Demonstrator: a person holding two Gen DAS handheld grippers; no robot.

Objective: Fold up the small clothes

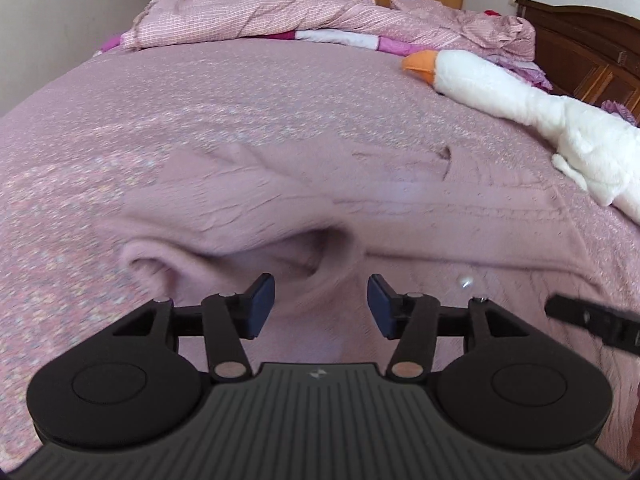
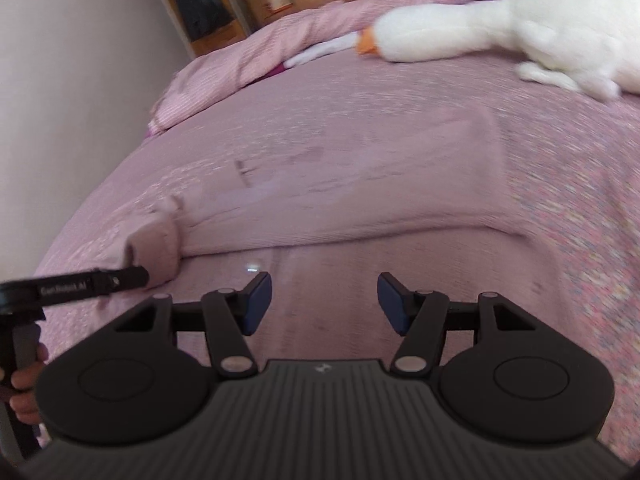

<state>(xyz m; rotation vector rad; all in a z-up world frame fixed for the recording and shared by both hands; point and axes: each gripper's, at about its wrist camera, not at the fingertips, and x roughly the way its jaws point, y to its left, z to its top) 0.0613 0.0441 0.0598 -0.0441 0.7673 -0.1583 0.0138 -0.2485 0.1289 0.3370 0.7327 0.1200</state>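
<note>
Both jaws spread wide and empty, the left gripper [image 1: 321, 306] and right gripper [image 2: 325, 305] hover over a pink knit sweater [image 1: 400, 208] spread on a bed [image 1: 200, 100] beside a plush goose [image 1: 520, 96]

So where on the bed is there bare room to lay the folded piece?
The bedspread is bare from the pink garment to the rumpled quilt, toward the wall. The side by the plush goose is crowded. Both grippers are open.
</note>
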